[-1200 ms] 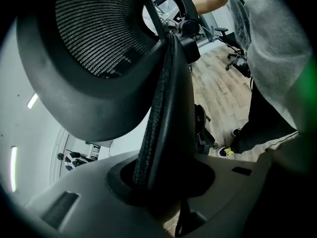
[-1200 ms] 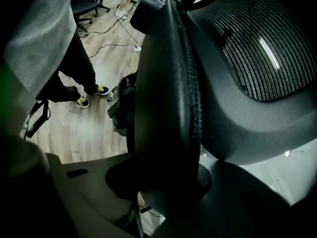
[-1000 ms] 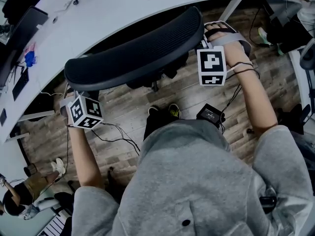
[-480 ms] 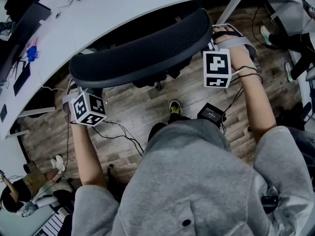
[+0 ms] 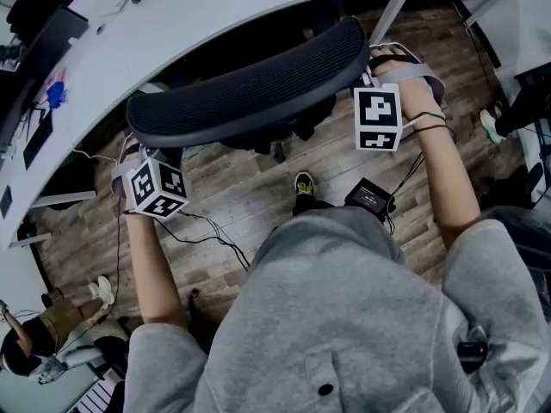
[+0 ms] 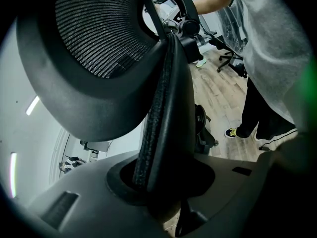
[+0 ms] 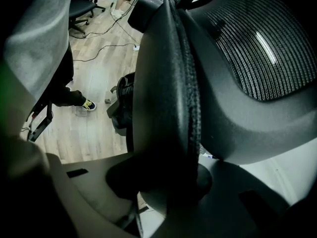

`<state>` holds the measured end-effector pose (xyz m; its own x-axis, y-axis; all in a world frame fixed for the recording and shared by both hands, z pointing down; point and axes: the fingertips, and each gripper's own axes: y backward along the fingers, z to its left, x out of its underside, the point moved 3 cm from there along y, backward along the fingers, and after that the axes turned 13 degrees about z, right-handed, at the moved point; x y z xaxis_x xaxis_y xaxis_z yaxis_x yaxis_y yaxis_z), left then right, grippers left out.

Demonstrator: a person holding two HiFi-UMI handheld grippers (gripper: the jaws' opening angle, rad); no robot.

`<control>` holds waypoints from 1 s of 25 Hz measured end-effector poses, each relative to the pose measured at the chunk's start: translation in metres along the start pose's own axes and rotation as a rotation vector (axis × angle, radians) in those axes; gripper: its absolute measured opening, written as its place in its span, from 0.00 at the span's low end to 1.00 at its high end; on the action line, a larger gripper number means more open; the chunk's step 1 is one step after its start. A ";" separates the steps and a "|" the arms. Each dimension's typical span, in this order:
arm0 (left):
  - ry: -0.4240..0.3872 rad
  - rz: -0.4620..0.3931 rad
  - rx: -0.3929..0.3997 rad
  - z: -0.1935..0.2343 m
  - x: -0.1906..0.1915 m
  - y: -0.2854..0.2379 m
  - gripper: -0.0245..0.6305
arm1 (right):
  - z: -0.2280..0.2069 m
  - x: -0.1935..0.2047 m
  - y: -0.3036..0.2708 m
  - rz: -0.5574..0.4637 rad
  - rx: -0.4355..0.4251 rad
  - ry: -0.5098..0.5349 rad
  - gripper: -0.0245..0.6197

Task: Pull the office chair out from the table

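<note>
the left claw (image 5: 136,151) and the right claw (image 5: 368,69) each pinch a side edge of the office chair (image 5: 250,89) backrest. the chair stands close against the curved white bench (image 5: 181,20), on the wood floor (image 5: 241,198).

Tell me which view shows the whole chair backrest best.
Head view: the whole backrest shows, end to end, by the table. Each gripper view shows only one side edge, close up, between its jaws.
</note>
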<state>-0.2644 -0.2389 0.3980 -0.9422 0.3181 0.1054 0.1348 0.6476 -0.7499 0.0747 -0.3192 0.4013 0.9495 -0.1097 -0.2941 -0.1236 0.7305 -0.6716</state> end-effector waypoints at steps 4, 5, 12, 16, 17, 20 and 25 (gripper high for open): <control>-0.009 -0.007 0.000 -0.014 -0.002 0.011 0.24 | 0.017 0.005 0.013 0.009 -0.002 -0.009 0.21; -0.011 -0.008 -0.001 -0.018 -0.002 0.014 0.24 | 0.021 0.007 0.017 0.012 -0.001 -0.011 0.21; -0.021 -0.018 0.009 -0.052 -0.004 0.044 0.24 | 0.056 0.019 0.049 0.025 -0.012 -0.023 0.21; -0.028 -0.028 0.005 -0.071 -0.006 0.061 0.24 | 0.078 0.027 0.069 0.031 -0.008 -0.036 0.21; -0.030 -0.030 0.005 -0.076 -0.007 0.066 0.24 | 0.083 0.029 0.074 0.033 -0.009 -0.039 0.21; -0.034 -0.030 -0.002 -0.087 -0.004 0.075 0.24 | 0.095 0.031 0.084 0.035 -0.001 -0.045 0.21; -0.036 -0.017 0.012 -0.086 -0.003 0.069 0.24 | 0.095 0.030 0.079 0.036 -0.016 -0.046 0.21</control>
<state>-0.2258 -0.1356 0.4019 -0.9546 0.2822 0.0950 0.1153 0.6446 -0.7558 0.1209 -0.2008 0.4044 0.9566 -0.0523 -0.2866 -0.1620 0.7222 -0.6724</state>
